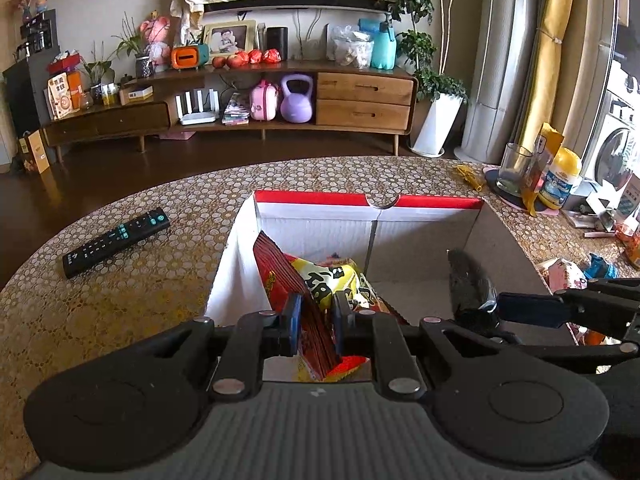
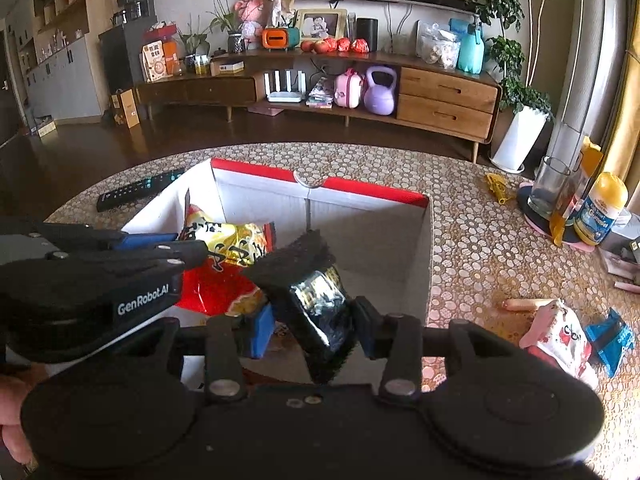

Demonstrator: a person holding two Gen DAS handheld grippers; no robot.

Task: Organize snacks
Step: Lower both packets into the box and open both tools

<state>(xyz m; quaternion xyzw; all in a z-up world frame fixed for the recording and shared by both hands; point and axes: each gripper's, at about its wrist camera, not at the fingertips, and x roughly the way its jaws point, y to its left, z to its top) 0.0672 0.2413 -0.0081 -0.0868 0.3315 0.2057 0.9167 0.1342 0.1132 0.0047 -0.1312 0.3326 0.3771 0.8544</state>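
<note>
Holding 2 light, crinkly packets over the box (image 1: 472, 236), we pinch each by its stiff sealed edge: left gripper (image 1: 316, 318) clamps the red packet (image 1: 288, 280), right gripper (image 2: 314, 326) the black packet (image 2: 316, 296).

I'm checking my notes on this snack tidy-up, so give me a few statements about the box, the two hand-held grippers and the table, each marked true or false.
1. The left hand-held gripper grips a red packet. True.
2. The right hand-held gripper is open, holding nothing. False: it is shut on a black packet.
3. The box already holds a yellow packet. True.
4. The remote lies inside the box. False: it lies on the table, left of the box.
5. A glass stands on the table right of the box. True.
6. The box rim is blue. False: its far rim is red.
</note>
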